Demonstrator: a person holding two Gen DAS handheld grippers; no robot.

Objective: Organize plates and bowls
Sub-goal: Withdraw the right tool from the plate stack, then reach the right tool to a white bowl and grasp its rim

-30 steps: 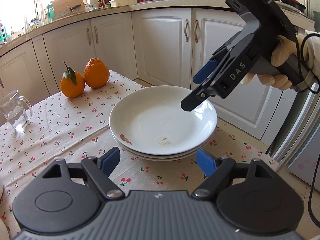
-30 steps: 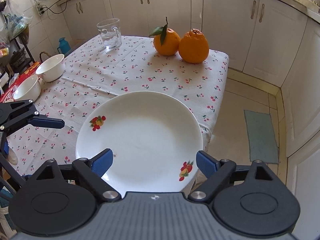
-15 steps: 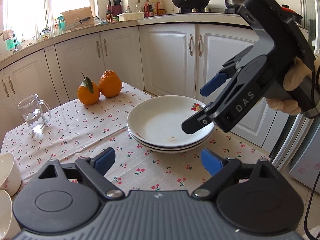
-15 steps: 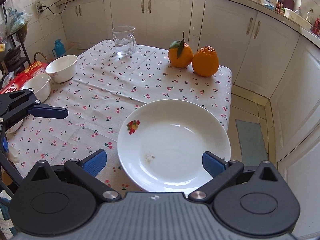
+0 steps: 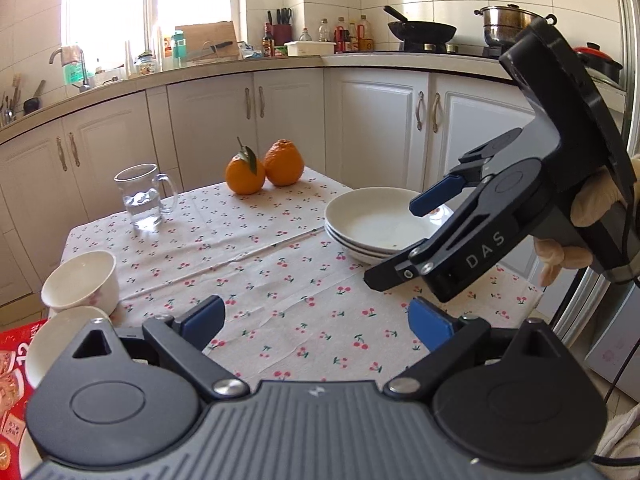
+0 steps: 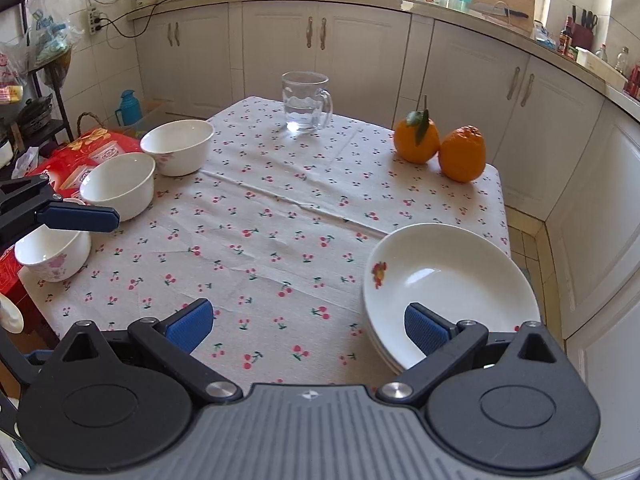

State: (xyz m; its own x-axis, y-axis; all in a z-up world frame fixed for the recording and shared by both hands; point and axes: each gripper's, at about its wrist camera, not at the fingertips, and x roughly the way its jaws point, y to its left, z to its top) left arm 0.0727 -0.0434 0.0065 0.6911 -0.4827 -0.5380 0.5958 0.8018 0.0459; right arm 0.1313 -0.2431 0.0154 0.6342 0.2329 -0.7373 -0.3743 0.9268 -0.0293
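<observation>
Right wrist view is showing the plates [image 6: 448, 292] sitting stacked at the near right of the table [image 6: 280, 248], three bowls [image 6: 120, 184] waiting loose along the left edge. Right gripper [image 6: 308, 324] is gaping wide and empty; left gripper [image 5: 316, 320] is opening, nothing between its jaws. Nesting the bowls (judging by the task) is wanting a rim pinch and a level lift.

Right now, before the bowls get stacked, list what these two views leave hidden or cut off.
- Stack of plates: right wrist view, near edge hidden behind the right tongs; the exact plate count is unclear.
- Same stack, left wrist view: right side covered by the right tongs.
- Nearest bowl: right wrist view, rim partly behind the left tongs' finger.
- Bowls: left wrist view, only two partly show; the lower one is hidden by the left tongs.
</observation>
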